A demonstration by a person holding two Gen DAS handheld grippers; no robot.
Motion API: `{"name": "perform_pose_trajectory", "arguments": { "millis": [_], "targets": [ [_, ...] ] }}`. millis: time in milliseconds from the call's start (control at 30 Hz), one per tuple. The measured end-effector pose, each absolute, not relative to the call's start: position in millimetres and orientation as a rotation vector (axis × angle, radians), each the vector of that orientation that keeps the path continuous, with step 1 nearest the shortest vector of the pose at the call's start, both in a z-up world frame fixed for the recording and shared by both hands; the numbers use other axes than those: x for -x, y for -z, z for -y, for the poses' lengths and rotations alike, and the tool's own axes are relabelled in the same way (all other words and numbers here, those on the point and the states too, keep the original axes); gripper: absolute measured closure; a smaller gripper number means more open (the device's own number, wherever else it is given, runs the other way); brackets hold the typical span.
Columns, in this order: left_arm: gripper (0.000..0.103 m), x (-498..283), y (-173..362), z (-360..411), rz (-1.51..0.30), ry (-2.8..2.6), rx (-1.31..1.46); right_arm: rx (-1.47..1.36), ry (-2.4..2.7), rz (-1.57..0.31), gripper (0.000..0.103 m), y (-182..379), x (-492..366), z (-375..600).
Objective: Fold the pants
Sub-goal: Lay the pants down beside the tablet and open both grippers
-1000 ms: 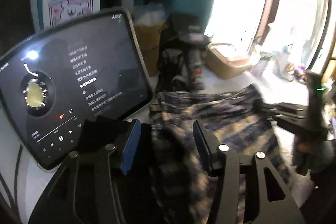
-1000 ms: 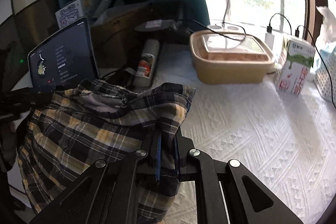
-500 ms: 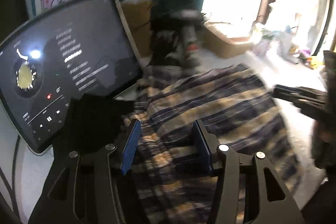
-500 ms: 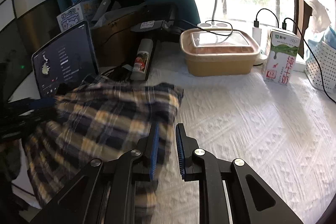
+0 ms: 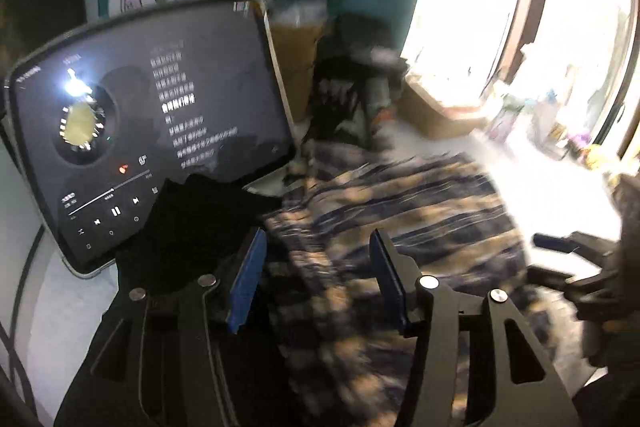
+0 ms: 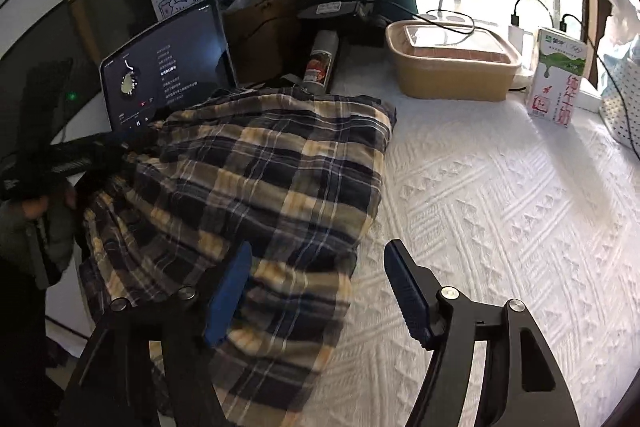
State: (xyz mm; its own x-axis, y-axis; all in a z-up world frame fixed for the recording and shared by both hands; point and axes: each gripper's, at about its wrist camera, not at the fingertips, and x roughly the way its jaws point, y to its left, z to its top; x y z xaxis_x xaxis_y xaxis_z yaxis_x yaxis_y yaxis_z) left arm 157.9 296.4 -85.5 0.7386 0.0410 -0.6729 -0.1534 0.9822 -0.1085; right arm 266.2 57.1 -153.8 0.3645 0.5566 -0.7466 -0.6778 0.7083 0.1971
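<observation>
Left gripper jaws wide, hovering over plaid pants; nothing held. Pants lie doubled over on white textured bedspread, beside tablet. Right gripper also wide, empty. Likely between folds; next: regrip an edge, fold again.

plaid pants: navy, tan and pale yellow checks with thin white lines
bedspread: white, raised geometric weave
right gripper: black frame, blue pads
left gripper: black frame, blue pads
takeout container: tan
milk carton: white and green, red lettering
tablet: dark screen, white text
</observation>
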Motion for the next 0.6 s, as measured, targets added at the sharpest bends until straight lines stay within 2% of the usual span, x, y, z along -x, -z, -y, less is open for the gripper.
{"name": "perform_pose_trajectory", "arguments": {
  "millis": [500, 600],
  "targets": [
    [0.049, -113, 85, -246, -0.667, -0.034, 0.141, 0.146, -0.689, -0.854, 0.032, 134, -223, -13],
    [0.039, -102, 79, -236, -0.616, -0.010, 0.181, 0.121, -0.666, -0.852, 0.032, 131, -217, -1]
  ]
}}
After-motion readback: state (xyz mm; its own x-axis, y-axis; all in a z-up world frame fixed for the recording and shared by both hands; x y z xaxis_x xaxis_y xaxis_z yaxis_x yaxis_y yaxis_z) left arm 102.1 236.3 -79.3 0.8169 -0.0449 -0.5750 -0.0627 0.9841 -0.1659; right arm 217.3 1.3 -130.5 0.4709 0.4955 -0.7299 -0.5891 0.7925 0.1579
